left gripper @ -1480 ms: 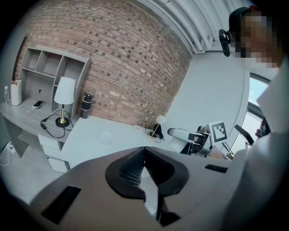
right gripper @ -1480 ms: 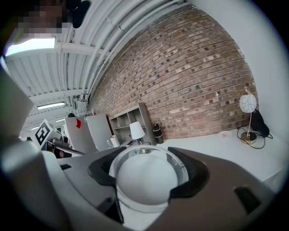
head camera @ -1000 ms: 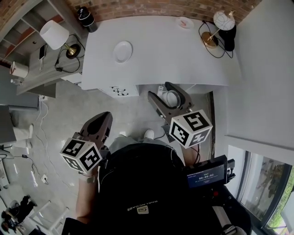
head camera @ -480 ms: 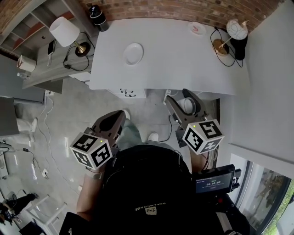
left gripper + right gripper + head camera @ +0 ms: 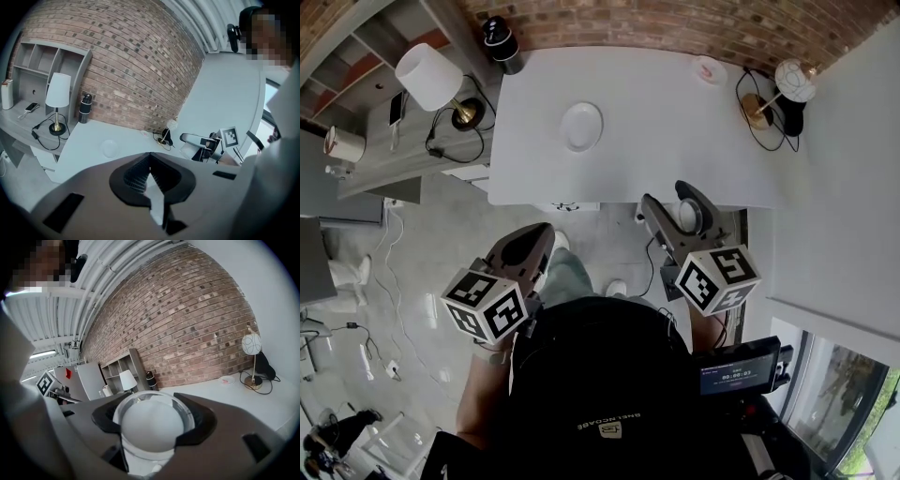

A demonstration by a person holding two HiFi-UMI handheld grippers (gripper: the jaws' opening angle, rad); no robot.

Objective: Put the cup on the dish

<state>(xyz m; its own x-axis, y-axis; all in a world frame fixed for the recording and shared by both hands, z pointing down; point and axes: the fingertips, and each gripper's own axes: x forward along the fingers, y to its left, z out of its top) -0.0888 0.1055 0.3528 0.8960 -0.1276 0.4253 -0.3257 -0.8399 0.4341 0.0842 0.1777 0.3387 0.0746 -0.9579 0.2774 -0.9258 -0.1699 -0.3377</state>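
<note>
A white round dish (image 5: 581, 126) lies on the white table (image 5: 656, 141), left of its middle; in the left gripper view the dish (image 5: 108, 147) shows as a pale disc. My right gripper (image 5: 675, 204) hangs just off the table's near edge. It holds a clear cup (image 5: 687, 216) with a white inside, and its jaws are closing on it. In the right gripper view the cup (image 5: 152, 423) fills the gap between the jaws of that gripper (image 5: 153, 414). My left gripper (image 5: 528, 246) is lower left, over the floor, shut and empty, its jaw tips together (image 5: 150, 161).
A small pink-marked saucer (image 5: 708, 68), a globe lamp (image 5: 792, 82) with a black cable and a dark bottle (image 5: 502, 37) stand along the table's far edge by the brick wall. A white-shade lamp (image 5: 422, 75) stands on the grey shelf unit to the left.
The table has come closer in the head view. The right gripper with the cup now sits at the table's near edge. The left gripper has stayed low at the left.
</note>
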